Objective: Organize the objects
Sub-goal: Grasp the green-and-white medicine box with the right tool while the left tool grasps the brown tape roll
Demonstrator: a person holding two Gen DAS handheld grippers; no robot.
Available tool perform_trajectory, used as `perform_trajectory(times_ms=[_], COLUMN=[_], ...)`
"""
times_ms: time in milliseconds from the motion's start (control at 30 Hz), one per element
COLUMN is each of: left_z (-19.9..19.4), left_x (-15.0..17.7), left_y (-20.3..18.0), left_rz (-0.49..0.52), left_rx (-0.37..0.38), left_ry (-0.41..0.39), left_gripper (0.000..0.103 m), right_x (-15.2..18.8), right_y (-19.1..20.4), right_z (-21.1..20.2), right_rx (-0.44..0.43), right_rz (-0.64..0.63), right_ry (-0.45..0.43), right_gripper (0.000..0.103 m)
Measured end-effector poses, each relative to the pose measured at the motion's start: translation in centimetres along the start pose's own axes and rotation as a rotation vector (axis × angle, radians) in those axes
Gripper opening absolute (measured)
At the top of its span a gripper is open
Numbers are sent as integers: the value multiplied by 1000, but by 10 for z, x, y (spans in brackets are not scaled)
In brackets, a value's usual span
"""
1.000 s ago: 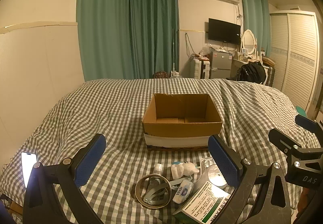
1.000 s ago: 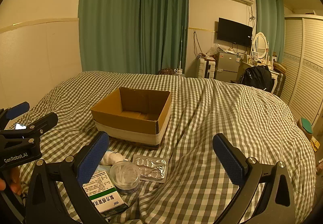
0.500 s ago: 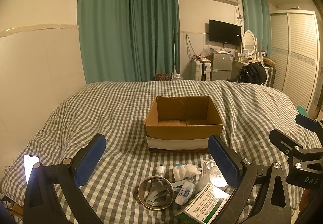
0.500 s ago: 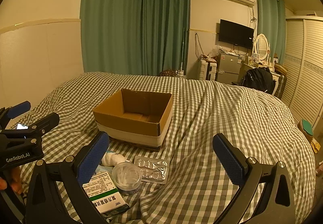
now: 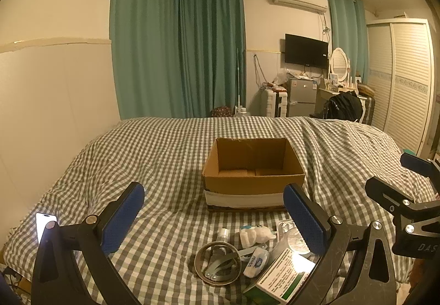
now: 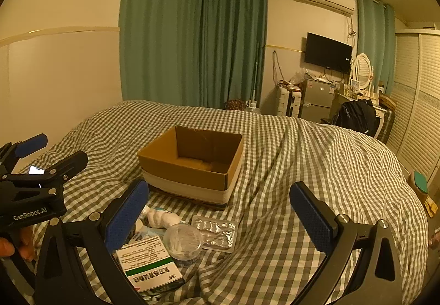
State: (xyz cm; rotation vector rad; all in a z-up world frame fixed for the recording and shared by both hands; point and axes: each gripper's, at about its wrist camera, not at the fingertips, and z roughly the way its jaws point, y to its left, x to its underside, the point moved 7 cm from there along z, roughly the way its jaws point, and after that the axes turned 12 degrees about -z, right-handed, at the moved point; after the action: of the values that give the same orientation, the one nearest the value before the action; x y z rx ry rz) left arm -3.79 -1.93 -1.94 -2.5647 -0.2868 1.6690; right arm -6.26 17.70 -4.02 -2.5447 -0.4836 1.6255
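Note:
An open, empty cardboard box (image 5: 253, 175) (image 6: 192, 164) sits on the checked bed. In front of it lie small items: a tape roll (image 5: 217, 262), a small dropper bottle (image 5: 223, 235), a white gauze wad (image 5: 255, 233) (image 6: 161, 218), a white tube (image 5: 255, 261), a green-and-white medicine box (image 5: 283, 277) (image 6: 148, 263), a clear round tub (image 6: 183, 243) and a foil blister pack (image 6: 217, 232). My left gripper (image 5: 214, 219) is open and empty above the items. My right gripper (image 6: 217, 214) is open and empty, to their right.
A lit phone (image 5: 45, 225) lies at the bed's left edge. The wall runs along the left. Beyond the bed stand a green curtain (image 5: 178, 46), a small fridge (image 5: 301, 97), a dresser with a black bag (image 5: 343, 105) and a wardrobe (image 5: 407, 79).
Both grippers have drawn back and risen a little; the box and items sit slightly lower and farther in view. Nothing was grasped.

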Motion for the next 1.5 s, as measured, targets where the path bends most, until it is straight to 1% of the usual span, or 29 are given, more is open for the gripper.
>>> perform_trajectory(times_ms=[100, 233, 367, 467, 633, 700, 800, 900, 1000, 1033, 1067, 1100, 1133, 1200, 1267, 1433, 1500], left_z=[1, 5, 20, 32, 49, 54, 61, 63, 66, 68, 69, 70, 71, 73, 76, 93, 100], left_x=[5, 17, 37, 56, 88, 98, 107, 112, 117, 118, 119, 121, 123, 126, 131, 151, 157], left_y=[6, 18, 31, 39, 55, 64, 73, 76, 78, 78, 77, 76, 75, 72, 68, 56, 49], left_rz=[1, -8, -18, -10, -1, -12, -28, -34, -37, -35, -32, -27, -18, -3, 17, 58, 83], left_rx=[7, -5, -36, -65, -114, -124, -132, -131, -127, -126, -125, -124, -124, -123, -116, -85, -72], left_ry=[22, 51, 116, 173, 263, 291, 316, 330, 350, 355, 360, 365, 371, 380, 395, 479, 510], left_gripper=[103, 103, 103, 103, 103, 103, 103, 103, 103, 103, 103, 103, 103, 103, 103, 103, 103], right_x=[-3, -2, 7, 22, 58, 71, 89, 104, 115, 116, 117, 118, 118, 116, 112, 80, 70], right_y=[7, 18, 31, 44, 69, 84, 105, 114, 119, 120, 120, 119, 119, 117, 114, 93, 81], right_z=[-3, -2, 7, 23, 51, 59, 68, 77, 84, 86, 89, 89, 89, 87, 84, 60, 54], right_rx=[-20, -52, -94, -136, -237, -280, -353, -391, -410, -409, -403, -400, -402, -402, -380, -310, -264], right_rz=[-12, -34, -63, -89, -122, -158, -177, -176, -173, -175, -178, -180, -178, -175, -178, -174, -180], right_ry=[-7, -2, 28, 90, 223, 269, 329, 386, 430, 440, 449, 454, 454, 447, 426, 306, 272], right_gripper=[103, 103, 103, 103, 103, 103, 103, 103, 102, 100, 96, 91, 88, 87, 86, 85, 85])
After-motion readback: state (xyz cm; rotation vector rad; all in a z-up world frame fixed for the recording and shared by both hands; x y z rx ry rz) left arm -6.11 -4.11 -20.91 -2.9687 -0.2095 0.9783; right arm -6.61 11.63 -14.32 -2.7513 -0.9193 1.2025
